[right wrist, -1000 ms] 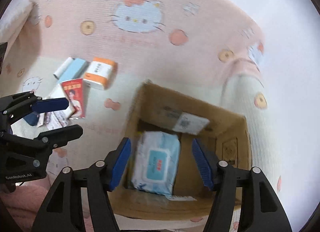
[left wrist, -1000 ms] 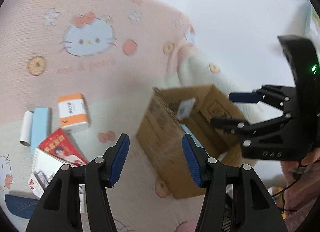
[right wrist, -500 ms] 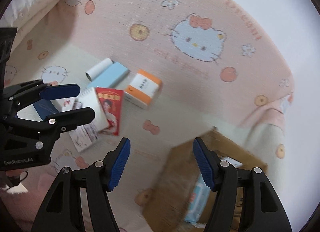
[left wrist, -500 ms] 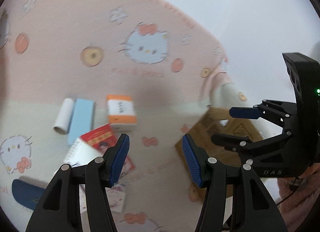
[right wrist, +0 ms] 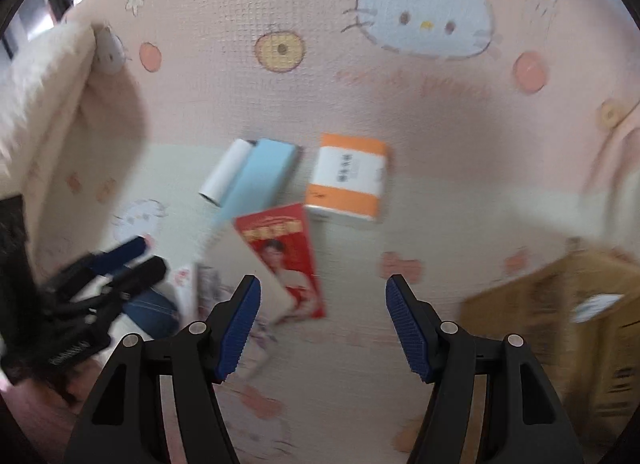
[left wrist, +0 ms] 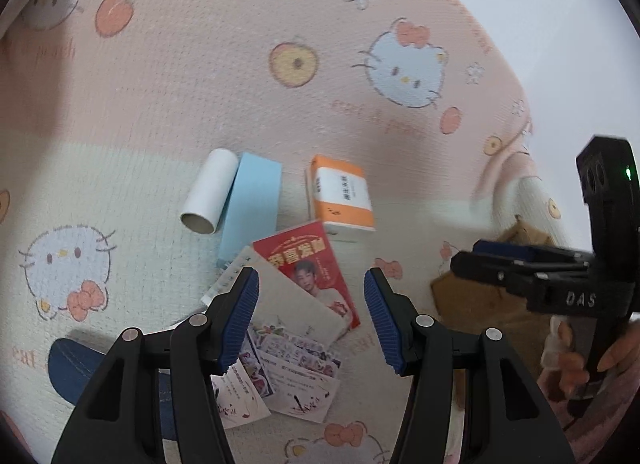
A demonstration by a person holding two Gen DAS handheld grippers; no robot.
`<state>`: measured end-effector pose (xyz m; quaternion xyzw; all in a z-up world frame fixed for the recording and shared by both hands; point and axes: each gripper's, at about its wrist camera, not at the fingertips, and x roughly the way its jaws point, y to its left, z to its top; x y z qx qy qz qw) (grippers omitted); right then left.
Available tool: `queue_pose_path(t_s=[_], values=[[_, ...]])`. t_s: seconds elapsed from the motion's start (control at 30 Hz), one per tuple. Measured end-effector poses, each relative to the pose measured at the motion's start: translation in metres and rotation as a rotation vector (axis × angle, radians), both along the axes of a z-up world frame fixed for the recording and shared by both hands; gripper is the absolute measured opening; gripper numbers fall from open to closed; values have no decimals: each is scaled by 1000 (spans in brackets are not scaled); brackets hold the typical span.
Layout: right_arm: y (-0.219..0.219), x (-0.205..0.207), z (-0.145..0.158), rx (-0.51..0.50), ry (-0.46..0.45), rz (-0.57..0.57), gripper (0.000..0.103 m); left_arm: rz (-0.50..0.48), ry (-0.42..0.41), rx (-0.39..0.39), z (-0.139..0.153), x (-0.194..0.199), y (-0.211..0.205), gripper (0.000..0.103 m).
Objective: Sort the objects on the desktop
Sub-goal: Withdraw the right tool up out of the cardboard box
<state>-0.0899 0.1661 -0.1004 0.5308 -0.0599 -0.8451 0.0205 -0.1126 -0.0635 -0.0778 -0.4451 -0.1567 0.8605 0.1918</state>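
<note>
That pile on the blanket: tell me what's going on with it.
A person holds a gripper in each hand, sorting loose items. The left gripper and right gripper are open and empty above the pile: a white tube, blue box, orange box, red booklet and notepad. The cardboard box sits off to the right.

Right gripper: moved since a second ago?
Yes. The right gripper has swung from over the brown cardboard box left toward the red printed packet, empty.
</note>
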Motion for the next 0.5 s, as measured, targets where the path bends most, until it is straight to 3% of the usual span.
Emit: queue_pose_path(t_s=[0.3,0.5], values=[[1,-12,-39,-136,59,10,63,107,-142,76,-46,-18,-15,59],[19,-15,-80,-356,69,-82,63,128,-192,109,-66,-31,-19,59]])
